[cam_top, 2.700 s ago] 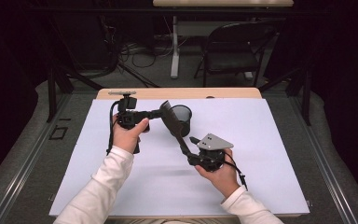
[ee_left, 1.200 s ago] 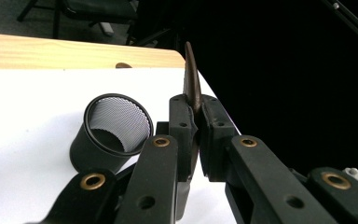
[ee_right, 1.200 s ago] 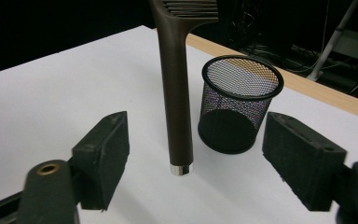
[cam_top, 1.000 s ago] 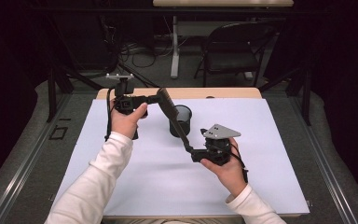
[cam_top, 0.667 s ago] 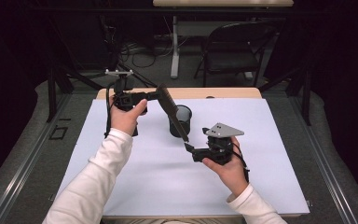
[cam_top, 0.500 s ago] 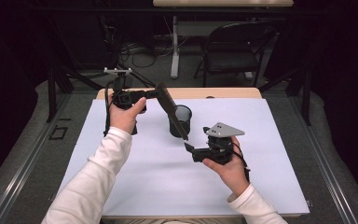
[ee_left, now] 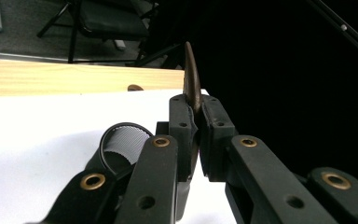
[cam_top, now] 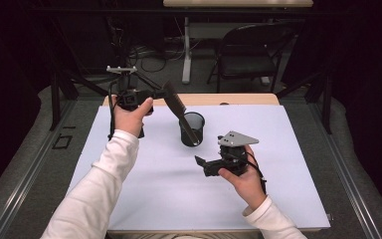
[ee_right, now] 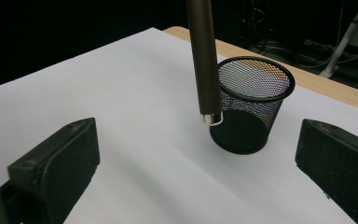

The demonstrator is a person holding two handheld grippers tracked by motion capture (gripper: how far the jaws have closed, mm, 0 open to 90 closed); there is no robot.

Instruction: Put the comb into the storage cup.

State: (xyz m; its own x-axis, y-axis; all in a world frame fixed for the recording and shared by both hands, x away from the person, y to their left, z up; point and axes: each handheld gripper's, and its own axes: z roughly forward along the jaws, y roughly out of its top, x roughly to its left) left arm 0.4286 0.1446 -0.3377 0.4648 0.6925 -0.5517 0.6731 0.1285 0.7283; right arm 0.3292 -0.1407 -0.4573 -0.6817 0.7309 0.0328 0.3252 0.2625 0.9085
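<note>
The right gripper [cam_top: 202, 164] has just opened, empty, beside the cup [cam_top: 192, 128]; the left gripper [cam_top: 155, 94] still clamps the brush [cam_top: 180, 110] over it.

1. A white sheet [cam_top: 144, 199] covered most of the table.
2. A strip of bare wood [cam_top: 238, 99] showed along the table's far edge.
3. Grey carpet [cam_top: 25, 164] lay on both sides of the table.
4. A black folding chair [cam_top: 248, 55] stood beyond the table, to the right of centre.
5. A pale table leg [cam_top: 186, 55] stood left of the chair, under a light tabletop [cam_top: 238, 2] at the upper edge.
6. Cables [cam_top: 149, 55] lay tangled on the floor behind the table, to the left.
7. Black stand legs [cam_top: 59, 94] rose at the left, and more at the right [cam_top: 323, 94].
8. The room's far parts and both sides were dark; the light fell on the table.
</note>
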